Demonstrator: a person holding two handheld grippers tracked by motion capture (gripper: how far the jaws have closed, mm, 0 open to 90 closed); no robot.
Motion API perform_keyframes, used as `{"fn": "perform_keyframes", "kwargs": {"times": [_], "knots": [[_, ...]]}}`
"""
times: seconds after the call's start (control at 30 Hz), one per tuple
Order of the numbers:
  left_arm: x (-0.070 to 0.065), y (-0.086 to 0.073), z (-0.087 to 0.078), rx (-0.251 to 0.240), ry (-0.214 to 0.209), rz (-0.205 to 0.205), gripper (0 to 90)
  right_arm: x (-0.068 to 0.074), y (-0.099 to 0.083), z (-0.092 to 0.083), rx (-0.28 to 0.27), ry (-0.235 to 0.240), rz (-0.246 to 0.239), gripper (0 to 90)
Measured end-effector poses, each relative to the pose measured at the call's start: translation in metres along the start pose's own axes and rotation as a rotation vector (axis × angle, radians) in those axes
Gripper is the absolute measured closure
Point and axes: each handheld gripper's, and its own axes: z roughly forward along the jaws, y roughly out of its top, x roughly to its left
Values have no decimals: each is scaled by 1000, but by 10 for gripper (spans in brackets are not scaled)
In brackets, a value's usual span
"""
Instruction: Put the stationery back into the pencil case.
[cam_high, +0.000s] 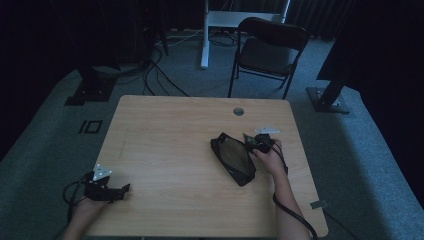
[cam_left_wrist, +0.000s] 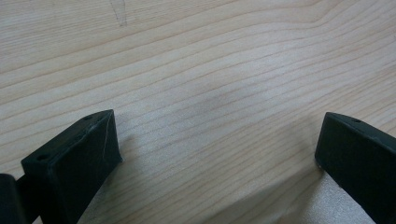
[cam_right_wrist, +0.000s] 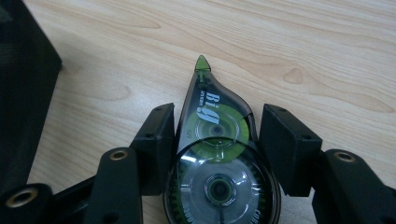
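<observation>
While the left gripper (cam_left_wrist: 217, 140) is held open over bare table (cam_high: 165, 130) near its front-left edge, a correction tape roller (cam_right_wrist: 217, 154) is clamped in the right gripper (cam_right_wrist: 215, 140), beside a black pouch (cam_high: 232, 159).

We find a rectangular light wooden table (cam_high: 165, 145) with a round grey cable hole (cam_high: 238, 111) near its far edge, right of centre. A flat black zip pouch with a mesh face (cam_high: 233, 159) lies slantwise on the right half. Just beside its far end, towards the right edge, lies a teardrop-shaped correction tape dispenser of clear and green plastic (cam_right_wrist: 215, 154), flat on the wood. A small pale flat item (cam_high: 266, 130) lies beyond it; we cannot identify it.
</observation>
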Motion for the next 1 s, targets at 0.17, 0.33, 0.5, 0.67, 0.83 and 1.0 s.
{"fn": "perform_keyframes", "kwargs": {"times": [0.17, 0.33, 0.5, 0.67, 0.83, 1.0], "knots": [[0, 0, 0, 0, 0, 0, 0, 3, 2, 0, 18, -28, 31, 466], [0, 0, 0, 0, 0, 0, 0, 2, 3, -4, 25, -35, 45, 480], [0, 0, 0, 0, 0, 0, 0, 0, 4, -11, 13, -29, 63, 485], [0, 0, 0, 0, 0, 0, 0, -1, 9, -23, -6, -9, 69, 487], [0, 0, 0, 0, 0, 0, 0, -1, 15, -33, -18, -12, 62, 488], [0, 0, 0, 0, 0, 0, 0, 1, 25, -48, -20, -23, 44, 489]]}}
